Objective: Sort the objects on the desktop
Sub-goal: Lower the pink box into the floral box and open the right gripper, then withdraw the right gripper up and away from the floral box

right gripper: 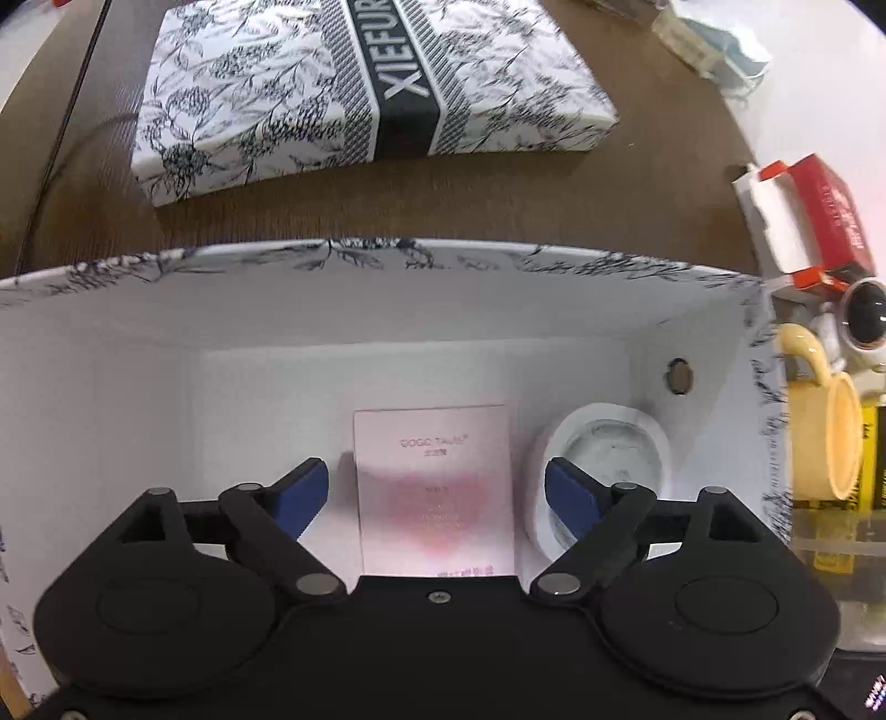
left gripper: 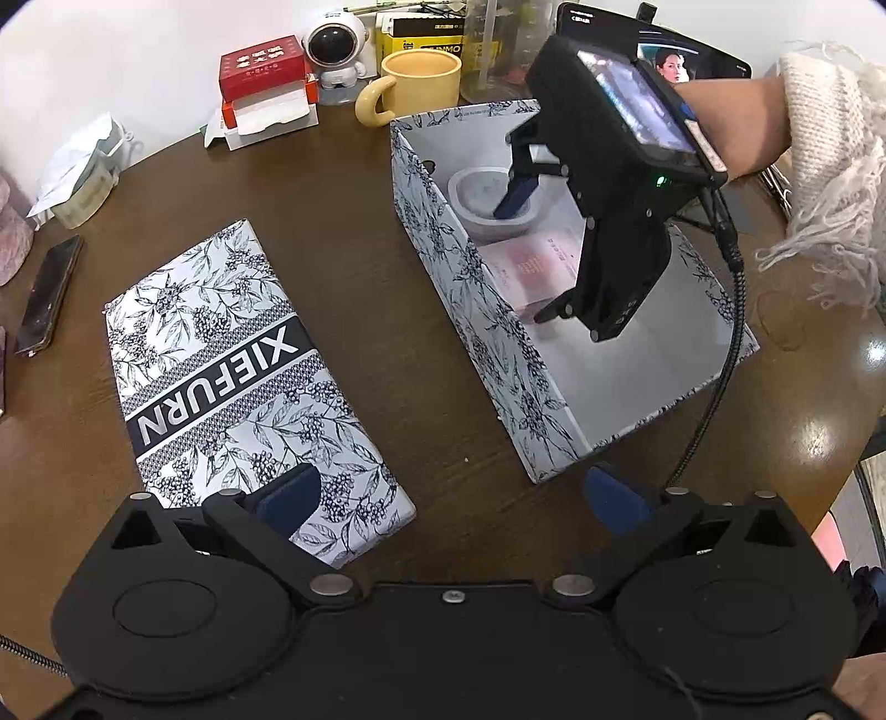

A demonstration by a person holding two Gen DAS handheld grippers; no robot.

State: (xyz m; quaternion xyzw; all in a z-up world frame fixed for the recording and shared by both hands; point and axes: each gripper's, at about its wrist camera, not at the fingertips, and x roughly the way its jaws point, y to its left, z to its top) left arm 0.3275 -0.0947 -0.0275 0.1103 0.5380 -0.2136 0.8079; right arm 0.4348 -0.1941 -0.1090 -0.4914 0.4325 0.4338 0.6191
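An open floral-patterned box (left gripper: 443, 266) (right gripper: 387, 260) stands on the brown table. Inside it lie a pink flat box (left gripper: 531, 266) (right gripper: 437, 482) and a grey-white round bowl (left gripper: 487, 194) (right gripper: 603, 459). My right gripper (right gripper: 437, 487) (left gripper: 526, 255) is lowered into the box, open, its fingers straddling the pink box without touching it; one blue pad (left gripper: 512, 199) overlaps the bowl. The box's lid (left gripper: 232, 376) (right gripper: 376, 83), marked XIEFURN, lies flat to the left. My left gripper (left gripper: 454, 498) hovers open over the table, its left pad (left gripper: 288, 498) above the lid's near corner.
At the table's back stand a yellow mug (left gripper: 415, 83) (right gripper: 825, 432), a small astronaut figure (left gripper: 335, 50), a red-and-white carton (left gripper: 266, 88) (right gripper: 803, 221) and a tablet (left gripper: 692, 50). A phone (left gripper: 47, 296) and a white packet (left gripper: 83, 171) lie at the left edge.
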